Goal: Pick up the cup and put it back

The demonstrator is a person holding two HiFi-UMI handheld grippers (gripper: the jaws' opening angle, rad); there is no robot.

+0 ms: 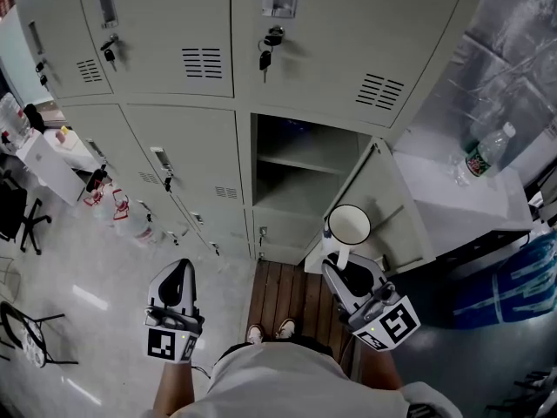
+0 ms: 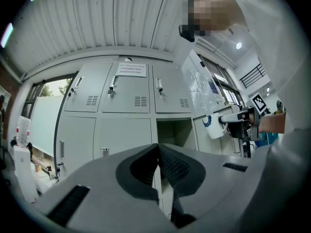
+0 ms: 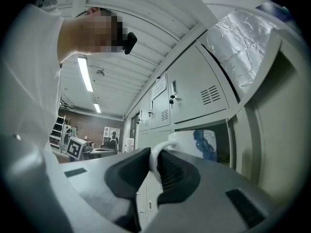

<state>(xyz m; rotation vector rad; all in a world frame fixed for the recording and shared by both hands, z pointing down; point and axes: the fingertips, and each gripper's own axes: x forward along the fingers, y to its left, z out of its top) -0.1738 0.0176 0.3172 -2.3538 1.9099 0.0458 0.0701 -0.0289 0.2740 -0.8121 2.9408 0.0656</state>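
Lockers (image 1: 174, 50), cup (image 1: 349, 225) (handle (image 3: 153, 160)) in right tongs (image 1: 340, 263)

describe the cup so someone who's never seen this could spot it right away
Find the wall of grey lockers and the one compartment standing open. Just in front of its swung-out door, the cup is held by its handle in the right gripper: white, round-mouthed, with a blue print on its side.

The white ceramic cup (image 3: 201, 142) carries a blue printed motif. The left claw (image 1: 182, 266) and right claw (image 1: 339, 264) are grey with black pads, each with a black-and-white square-marker cube. The pale grey-beige metal lockers (image 1: 174, 24) are plain. The slatted wooden floor mat (image 1: 280, 293) is dark brown.
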